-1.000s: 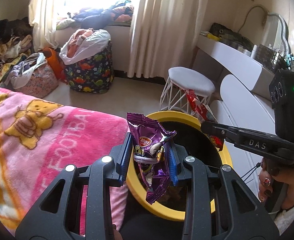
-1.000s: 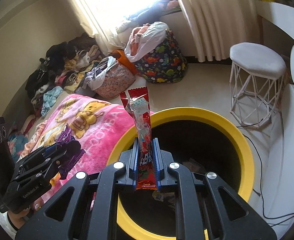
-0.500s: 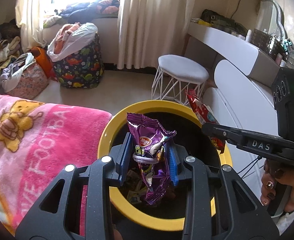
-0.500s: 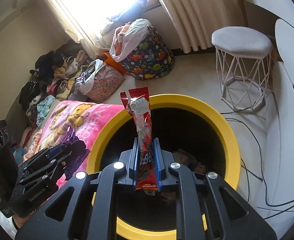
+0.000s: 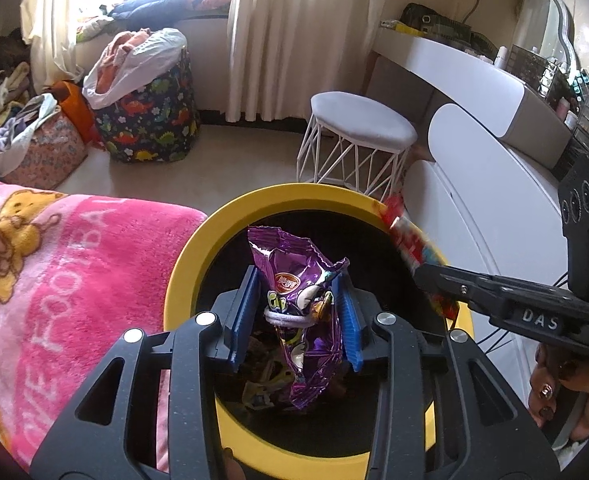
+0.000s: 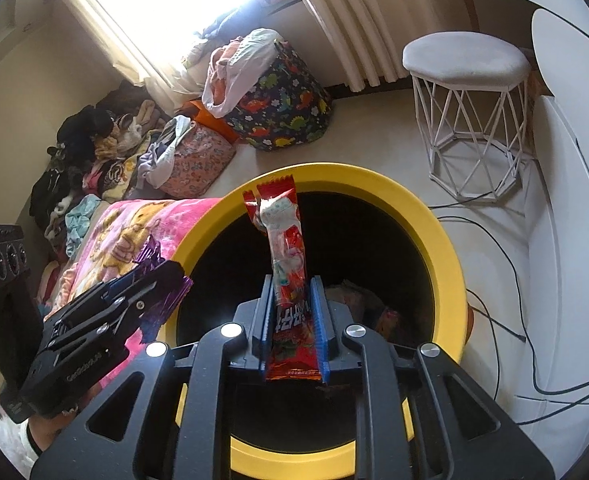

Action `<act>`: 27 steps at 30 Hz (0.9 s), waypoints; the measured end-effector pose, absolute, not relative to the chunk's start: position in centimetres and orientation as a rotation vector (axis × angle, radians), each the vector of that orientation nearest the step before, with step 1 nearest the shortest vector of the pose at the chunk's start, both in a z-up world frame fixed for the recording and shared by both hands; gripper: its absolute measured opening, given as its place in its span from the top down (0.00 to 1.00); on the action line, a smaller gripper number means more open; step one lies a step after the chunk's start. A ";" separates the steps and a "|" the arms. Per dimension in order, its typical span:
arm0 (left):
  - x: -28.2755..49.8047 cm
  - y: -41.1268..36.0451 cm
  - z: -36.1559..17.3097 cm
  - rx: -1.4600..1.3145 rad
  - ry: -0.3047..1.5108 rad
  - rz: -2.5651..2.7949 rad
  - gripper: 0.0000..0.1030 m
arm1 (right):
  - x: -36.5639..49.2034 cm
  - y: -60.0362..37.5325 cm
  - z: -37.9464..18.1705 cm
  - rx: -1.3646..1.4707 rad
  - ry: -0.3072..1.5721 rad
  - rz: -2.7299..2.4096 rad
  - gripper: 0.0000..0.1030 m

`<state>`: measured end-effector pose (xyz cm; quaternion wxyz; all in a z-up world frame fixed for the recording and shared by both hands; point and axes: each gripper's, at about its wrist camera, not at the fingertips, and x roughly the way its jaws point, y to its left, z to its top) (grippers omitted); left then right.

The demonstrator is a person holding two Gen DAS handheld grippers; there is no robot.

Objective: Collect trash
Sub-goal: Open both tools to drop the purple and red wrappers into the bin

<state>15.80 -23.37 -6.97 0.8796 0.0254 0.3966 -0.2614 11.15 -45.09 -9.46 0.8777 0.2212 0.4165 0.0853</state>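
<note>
Two wrappers hang over the yellow-rimmed bin (image 5: 182,264): the left tongs (image 5: 294,312) are opening around a purple packet (image 5: 302,320), the right tongs (image 6: 292,320) around a red one (image 6: 286,280). Keep both centred above the bin's mouth until they fall.

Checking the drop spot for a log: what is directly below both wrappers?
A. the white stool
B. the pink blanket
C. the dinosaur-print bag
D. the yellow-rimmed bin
D: the purple wrapper and the red wrapper both hang over the dark opening of the yellow-rimmed bin.
</note>
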 end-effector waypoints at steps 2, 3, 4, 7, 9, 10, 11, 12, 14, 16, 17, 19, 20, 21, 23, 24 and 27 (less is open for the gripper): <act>15.8 -23.3 -7.1 0.043 0.833 -0.545 0.66 | 11.0 -45.2 -9.5 0.461 0.866 0.174 0.76; 15.8 -23.3 -7.2 0.041 0.833 -0.543 0.63 | 10.9 -45.2 -9.5 0.460 0.864 0.169 0.73; 15.7 -23.2 -7.2 0.038 0.835 -0.542 0.60 | 10.8 -45.2 -9.5 0.459 0.864 0.167 0.71; 15.6 -22.9 -7.0 0.031 0.833 -0.540 0.44 | 10.5 -45.3 -9.4 0.456 0.861 0.161 0.71; 15.4 -22.6 -6.8 0.026 0.830 -0.535 0.37 | 10.2 -45.2 -9.3 0.456 0.857 0.158 0.68; 15.3 -22.5 -6.8 0.025 0.830 -0.532 0.33 | 10.0 -45.2 -9.2 0.454 0.854 0.155 0.67; 15.3 -22.4 -6.7 0.025 0.829 -0.526 0.32 | 10.0 -45.2 -9.1 0.453 0.852 0.154 0.64; 15.1 -22.2 -6.6 0.023 0.828 -0.521 0.28 | 9.8 -45.1 -9.0 0.451 0.847 0.155 0.61; 14.9 -21.9 -6.4 0.018 0.826 -0.516 0.23 | 9.6 -45.1 -8.8 0.444 0.839 0.152 0.57; 14.7 -21.6 -6.2 0.015 0.822 -0.509 0.21 | 9.3 -45.0 -8.6 0.436 0.829 0.150 0.52; 14.5 -21.3 -6.1 0.015 0.820 -0.503 0.20 | 9.2 -45.0 -8.4 0.431 0.824 0.148 0.49; 14.2 -20.8 -5.8 0.012 0.813 -0.484 0.11 | 8.9 -44.7 -8.0 0.419 0.811 0.145 0.44; 14.2 -20.6 -5.7 0.006 0.810 -0.483 0.11 | 8.8 -44.7 -7.9 0.413 0.806 0.144 0.41; 14.0 -20.2 -5.5 -0.001 0.807 -0.483 0.11 | 8.7 -44.6 -7.7 0.408 0.799 0.142 0.38; 13.7 -19.8 -5.2 -0.004 0.798 -0.477 0.11 | 8.3 -44.4 -7.2 0.394 0.778 0.141 0.31; 13.5 -19.6 -5.0 -0.005 0.792 -0.473 0.11 | 8.1 -44.3 -7.1 0.385 0.770 0.140 0.28; 13.1 -18.9 -4.6 -0.011 0.779 -0.461 0.11 | 7.6 -43.6 -6.5 0.357 0.745 0.145 0.22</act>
